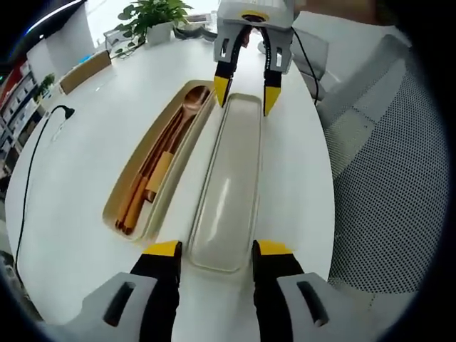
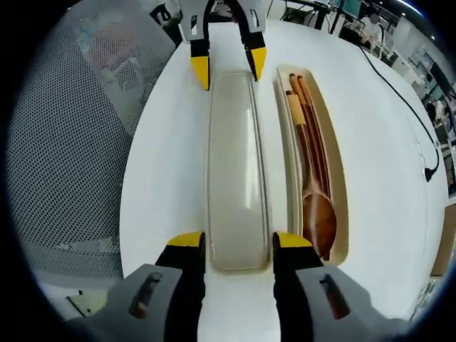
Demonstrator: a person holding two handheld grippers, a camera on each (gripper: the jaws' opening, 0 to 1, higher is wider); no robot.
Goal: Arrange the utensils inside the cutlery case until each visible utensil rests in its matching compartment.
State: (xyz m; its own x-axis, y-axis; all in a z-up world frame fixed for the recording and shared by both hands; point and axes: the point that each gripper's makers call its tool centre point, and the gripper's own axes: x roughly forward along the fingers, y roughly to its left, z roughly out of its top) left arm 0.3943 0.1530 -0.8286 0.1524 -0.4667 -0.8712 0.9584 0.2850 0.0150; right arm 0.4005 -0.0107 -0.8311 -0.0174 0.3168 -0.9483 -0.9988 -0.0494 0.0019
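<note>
The beige cutlery case base [image 1: 187, 146] [image 2: 340, 206] lies open on the white table, holding a wooden spoon [image 1: 192, 100] [image 2: 318, 214] and wooden chopsticks [image 1: 139, 189] [image 2: 305, 107] lengthwise. Its beige lid [image 1: 229, 185] [image 2: 237, 164] lies flat beside the base, parallel to it. My left gripper [image 1: 219, 249] [image 2: 229, 68] holds one end of the lid, with a jaw against each long side. My right gripper [image 2: 240, 242] [image 1: 246, 94] holds the opposite end the same way.
A grey mesh chair back [image 1: 385, 192] [image 2: 78, 135] stands close along the table edge beside the lid. A black cable [image 1: 32, 171] [image 2: 399, 85] runs over the table beyond the case. A potted plant [image 1: 153, 18] stands at the far end.
</note>
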